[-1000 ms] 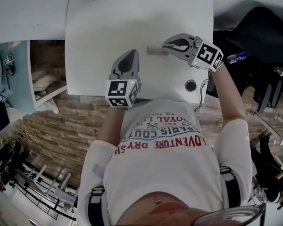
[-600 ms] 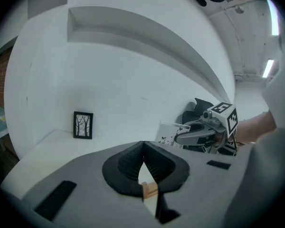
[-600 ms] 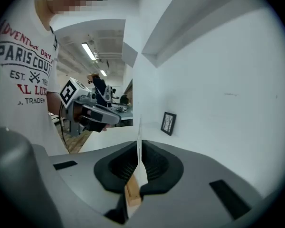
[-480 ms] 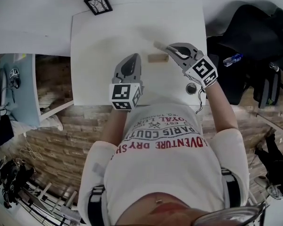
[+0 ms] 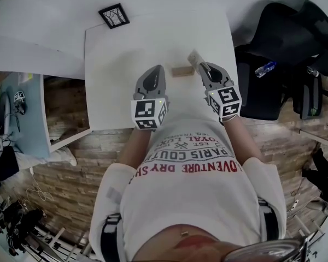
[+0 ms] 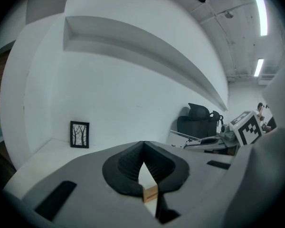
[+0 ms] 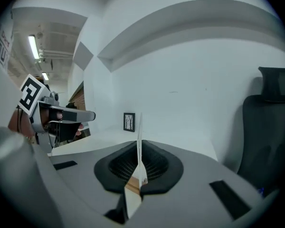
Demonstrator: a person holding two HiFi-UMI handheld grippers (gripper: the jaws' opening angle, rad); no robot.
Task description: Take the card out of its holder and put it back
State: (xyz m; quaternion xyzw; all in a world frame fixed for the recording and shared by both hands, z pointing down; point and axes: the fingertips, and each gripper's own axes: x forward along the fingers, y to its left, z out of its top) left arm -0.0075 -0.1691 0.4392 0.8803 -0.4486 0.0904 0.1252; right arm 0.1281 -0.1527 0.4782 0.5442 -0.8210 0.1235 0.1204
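Holder (image 5: 181, 71) stands on the surface (image 5: 115, 97), right of centre. Picture frame (image 5: 113, 16) stands at 11 o'clock, by the surface's far edge. Left hand-held gripper (image 5: 156, 68) is near the holder at its 9 o'clock. Right hand-held gripper (image 5: 200, 66) is at its 3 o'clock, with the card (image 5: 194, 57) clamped between its jaws, just beside the holder at 1 o'clock. Chair (image 5: 284, 37) stands off the surface at 3 o'clock.
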